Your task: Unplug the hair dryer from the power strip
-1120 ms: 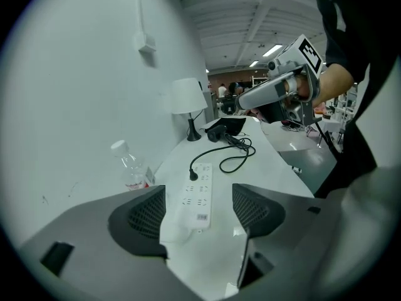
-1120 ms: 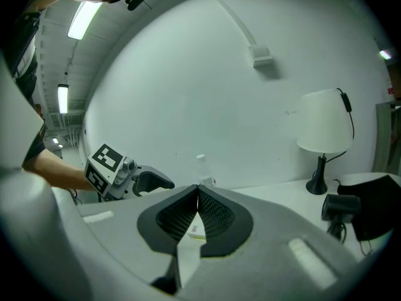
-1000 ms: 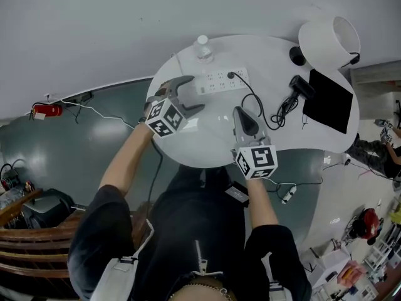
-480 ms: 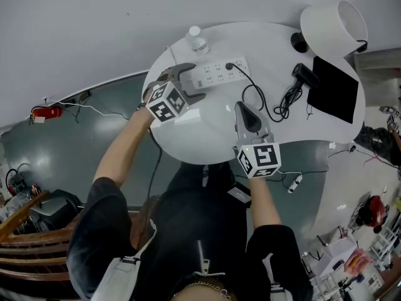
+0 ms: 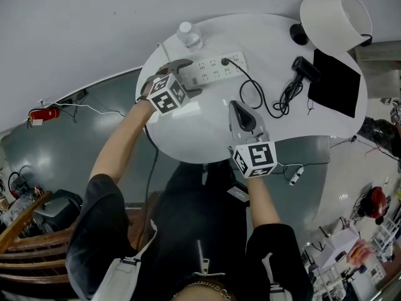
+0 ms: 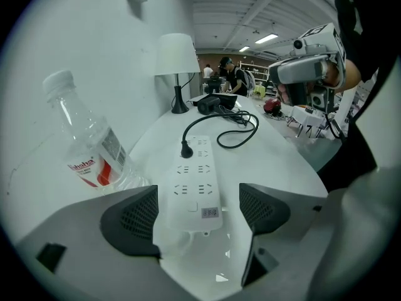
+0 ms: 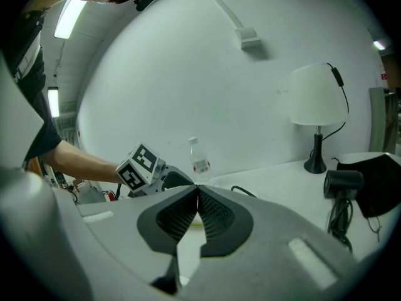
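**Bracing for the pull:** The left hand-held gripper [image 6: 198, 200] has dropped in the last second onto the near end of the white plastic power strip [image 6: 195, 168], low in its own view. Its jaws are spread either side of the strip and do not yet press it, apparently ready to steady it. The right hand-held gripper [image 7: 198, 196], jaws pressed together on nothing, hovers mid-frame over the round white table [image 5: 200, 137]. The black plug [image 6: 186, 150] sits at the strip's far end. Its black cord [image 6: 185, 130] loops to the black hair dryer [image 6: 210, 103] at upper centre, well apart from both.
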A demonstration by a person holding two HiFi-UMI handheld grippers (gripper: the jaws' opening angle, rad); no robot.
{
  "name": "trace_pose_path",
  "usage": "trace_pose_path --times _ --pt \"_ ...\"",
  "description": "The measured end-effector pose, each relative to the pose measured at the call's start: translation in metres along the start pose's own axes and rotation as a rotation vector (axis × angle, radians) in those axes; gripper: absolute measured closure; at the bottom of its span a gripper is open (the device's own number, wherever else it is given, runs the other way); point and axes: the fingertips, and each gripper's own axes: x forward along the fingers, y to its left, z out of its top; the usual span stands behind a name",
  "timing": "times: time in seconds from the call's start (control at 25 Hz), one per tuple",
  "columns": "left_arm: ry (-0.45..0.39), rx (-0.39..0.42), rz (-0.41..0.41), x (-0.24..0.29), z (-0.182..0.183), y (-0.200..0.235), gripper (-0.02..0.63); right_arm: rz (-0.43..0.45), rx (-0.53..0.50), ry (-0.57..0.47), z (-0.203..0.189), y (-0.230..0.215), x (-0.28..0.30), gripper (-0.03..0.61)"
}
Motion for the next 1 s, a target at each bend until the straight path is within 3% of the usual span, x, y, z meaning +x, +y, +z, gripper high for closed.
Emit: trace_pose_path --times 0.36,1.0 --pt "0.048 -0.037 -0.045 0.033 -0.015 0.005 0.207 -0.005 0.034 0.024 -0.017 -0.004 0.010 0.574" --pt "0.174 0.019 -0.073 0.060 -0.033 0.006 0.201 -0.036 0.074 0.034 -0.032 -0.013 0.013 0.574"
